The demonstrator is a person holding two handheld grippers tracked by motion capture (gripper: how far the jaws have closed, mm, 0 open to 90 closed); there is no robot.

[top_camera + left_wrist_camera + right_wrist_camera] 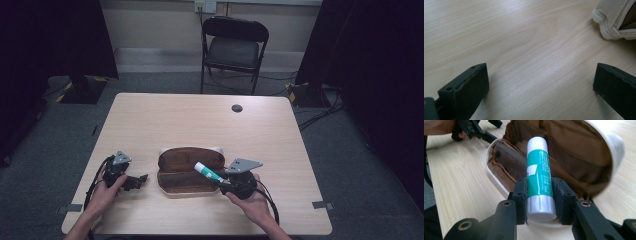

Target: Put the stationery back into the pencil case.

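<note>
Right gripper view, right gripper point(539, 195) clamping smooth cylindrical glue stick point(538, 173), left gripper point(541, 87) spread wide.

Black tools point(142, 180) point(223, 183), grey plates, black trailing cables.

Bench point(200, 120): pale wood grain, with one dark round spot point(237, 108) near the far edge. Case point(186, 172): brown lining inside, cream-white outer shell and rim; brown mesh pocket point(506, 161) in one half. Glue stick point(539, 173): white body and cap, teal label with a white patch and small white print. Both claws black: left claw point(540, 90), right claw point(539, 195). Chair point(234, 50): black.
</note>
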